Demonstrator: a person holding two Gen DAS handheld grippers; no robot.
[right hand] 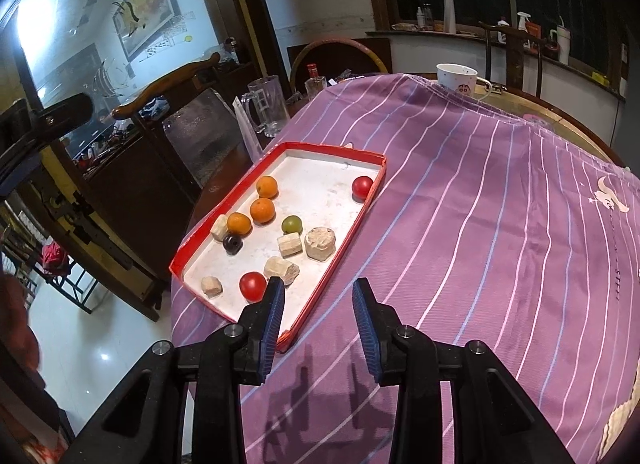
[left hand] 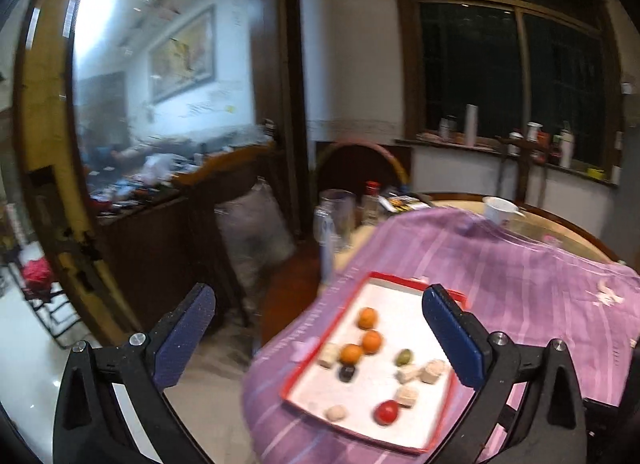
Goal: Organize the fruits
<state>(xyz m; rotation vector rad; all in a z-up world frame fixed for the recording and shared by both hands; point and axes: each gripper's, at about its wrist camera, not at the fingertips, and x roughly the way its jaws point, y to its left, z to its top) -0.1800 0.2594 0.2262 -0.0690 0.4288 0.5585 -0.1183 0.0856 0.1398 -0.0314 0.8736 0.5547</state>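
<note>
Your left gripper [left hand: 320,328] has its blue-padded fingers spread wide with nothing between them, held up off the table and looking down past the shallow red-rimmed tray with a white floor [right hand: 362,151]. Your right gripper [right hand: 319,306] hangs over the tray's near corner with its fingers parted by a modest gap, and they grip nothing; only striped cloth and the tray's edge show through the gap.

The tray sits on the purple striped tablecloth [right hand: 480,204], close to the table's left edge. Inside it, three small orange fruits [right hand: 263,210] line up along the left wall, nearly touching one another. A green round fruit [right hand: 291,224] lies near the middle, and a dark purple round fruit [right hand: 232,243] rests just beside the nearest orange. One red round fruit [right hand: 362,187] sits alone in the far right corner against the wall, and a second red round fruit [right hand: 252,286] lies near the front, just beside your right gripper's left finger. Pale beige chunky blocks [right hand: 319,243] are scattered among the fruits.

Beyond the tray stand a clear glass mug [right hand: 267,106] and a white cup [right hand: 457,78].
</note>
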